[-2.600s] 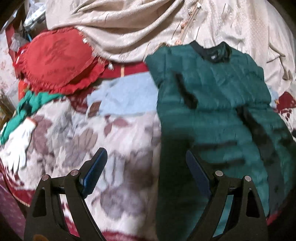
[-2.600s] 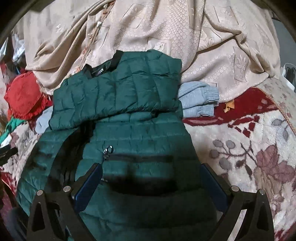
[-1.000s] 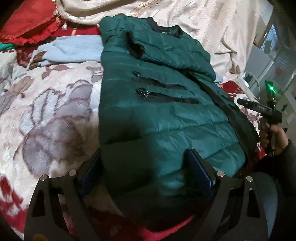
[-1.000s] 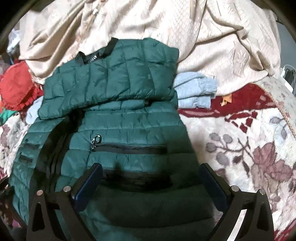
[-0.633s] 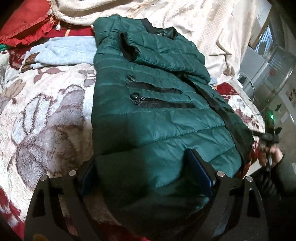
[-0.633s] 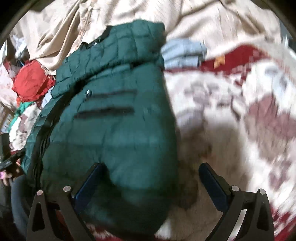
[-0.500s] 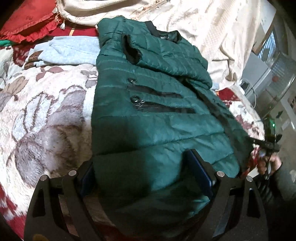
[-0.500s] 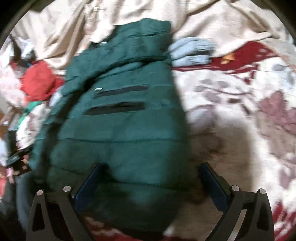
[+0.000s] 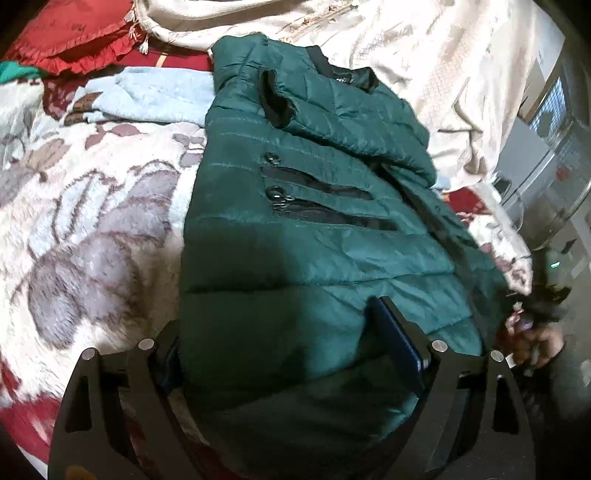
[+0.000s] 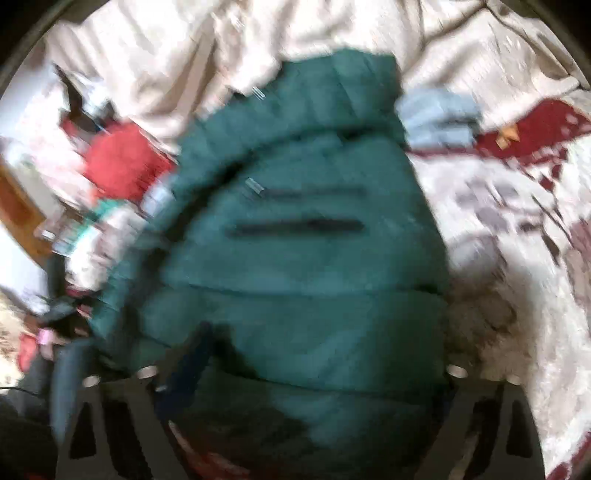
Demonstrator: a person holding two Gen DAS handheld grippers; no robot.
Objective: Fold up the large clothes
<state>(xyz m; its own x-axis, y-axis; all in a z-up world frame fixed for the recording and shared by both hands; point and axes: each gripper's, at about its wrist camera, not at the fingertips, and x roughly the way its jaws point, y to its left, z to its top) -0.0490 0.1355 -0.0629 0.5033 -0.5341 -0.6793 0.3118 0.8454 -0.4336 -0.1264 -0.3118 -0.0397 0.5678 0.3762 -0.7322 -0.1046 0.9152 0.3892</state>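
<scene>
A dark green quilted puffer jacket (image 9: 295,221) lies on a floral blanket (image 9: 92,221), collar far, hem near, sleeves folded across the chest. Two black pocket zips show on its front. My left gripper (image 9: 280,343) is open with its jaws wide apart, straddling the near left corner of the hem. The left finger is partly hidden by the fabric. In the blurred right wrist view the jacket (image 10: 303,258) fills the middle. My right gripper (image 10: 317,354) is open and straddles the near hem; its right finger is hidden behind the jacket.
A light blue garment (image 9: 147,96) lies beside the jacket's left shoulder and shows at its right (image 10: 436,110) too. A beige bedspread (image 9: 424,55) is bunched behind. A red cushion (image 9: 66,33) is at far left. The hand holding the other gripper (image 9: 532,325) is at the right.
Both grippers have come down low over the jacket's near hem, which now lies between their jaws. The right wrist view has swung left and is blurred by motion.
</scene>
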